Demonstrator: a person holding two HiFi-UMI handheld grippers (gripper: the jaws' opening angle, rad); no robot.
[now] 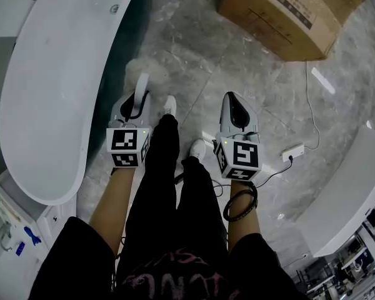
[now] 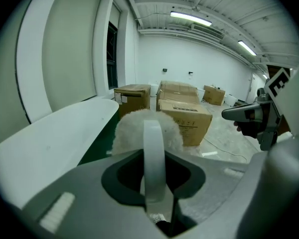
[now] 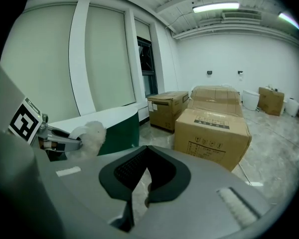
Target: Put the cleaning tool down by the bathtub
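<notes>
Head view: the left hand-held gripper [image 1: 138, 102] carries the cleaning tool [image 1: 141, 81] just beside the white bathtub [image 1: 44, 105]

Left gripper view: its jaws pinch the stiff white handle [image 2: 153, 148], the sensible hold; the fluffy head [image 2: 129, 128] looks soft and light

Right gripper view: the right hand-held gripper [image 3: 139, 181] is pressed together, empty

Bathtub [image 1: 44, 105] runs along the left, and the left gripper [image 1: 138, 95] sits just beside its wall with the cleaning tool [image 2: 152, 148] between its jaws, head out in front. The right gripper [image 1: 233, 102] is to its right, with the person's shoes [image 1: 169, 105] between them. A cardboard box [image 1: 287, 11] stands ahead on the floor [image 1: 194, 49], and a cable [image 1: 312, 114] trails off right.
</notes>
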